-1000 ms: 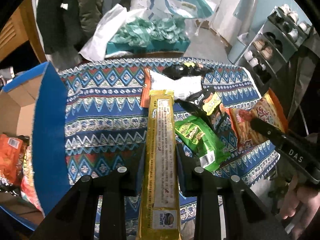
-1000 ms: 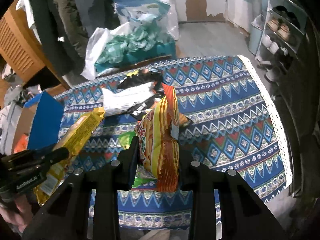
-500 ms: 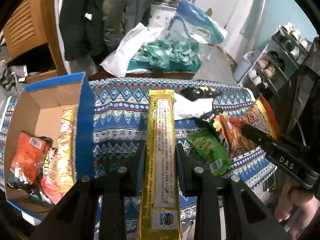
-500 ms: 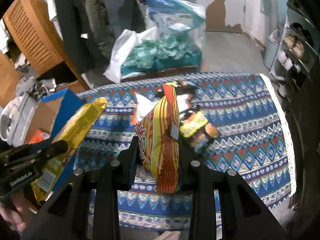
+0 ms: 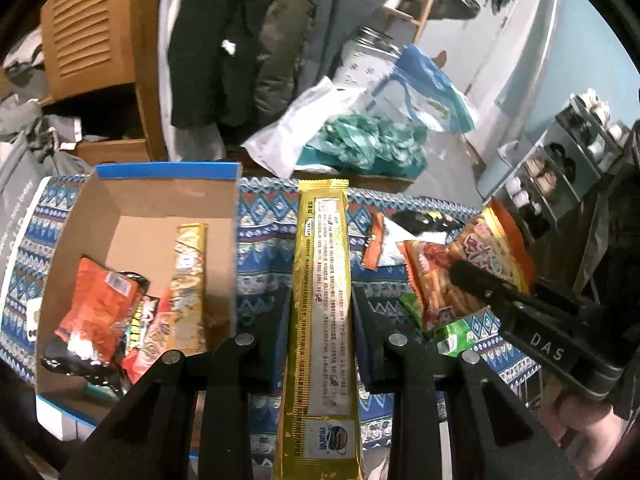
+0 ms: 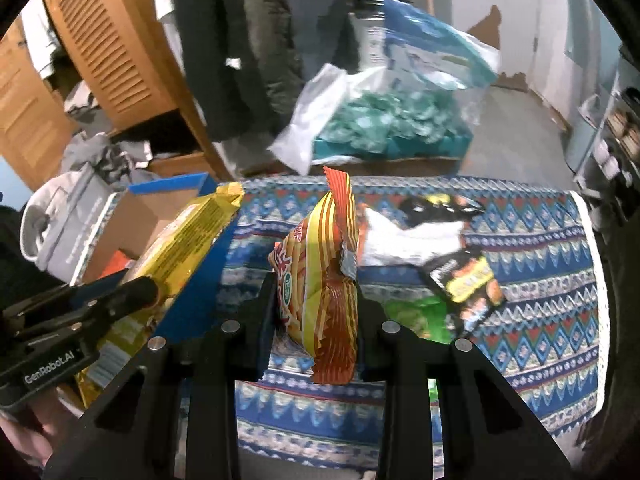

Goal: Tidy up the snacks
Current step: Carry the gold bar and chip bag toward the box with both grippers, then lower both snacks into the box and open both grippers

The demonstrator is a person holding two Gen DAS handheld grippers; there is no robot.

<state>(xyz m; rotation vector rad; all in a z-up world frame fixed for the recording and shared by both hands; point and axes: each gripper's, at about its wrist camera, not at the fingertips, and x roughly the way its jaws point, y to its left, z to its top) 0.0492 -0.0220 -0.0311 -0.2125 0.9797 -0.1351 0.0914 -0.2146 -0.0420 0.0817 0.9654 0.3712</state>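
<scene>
My left gripper [image 5: 320,304] is shut on a long gold snack pack [image 5: 323,292] and holds it in the air just right of the blue cardboard box [image 5: 168,170]. The box holds an orange bag [image 5: 98,304], a gold pack [image 5: 188,284] and other snacks. My right gripper [image 6: 316,292] is shut on a red and yellow chip bag [image 6: 324,276] above the patterned tablecloth [image 6: 540,280]. In the left wrist view the chip bag [image 5: 460,276] and right gripper [image 5: 480,284] are at the right. In the right wrist view the left gripper [image 6: 132,296] holds the gold pack [image 6: 188,244] over the box [image 6: 172,186].
On the cloth lie a green bag [image 6: 420,312], a black and yellow bag [image 6: 468,280], a white pack [image 6: 408,240] and a black pack [image 6: 436,204]. Behind the table stand a teal box of wrapped items [image 6: 384,128], hanging clothes and a wooden cabinet [image 6: 112,48]. A shoe rack [image 5: 560,164] is at the right.
Both grippers have lifted and swung left with their snacks. The blue box has come further into view, and the gold pack is now beside its right wall.
</scene>
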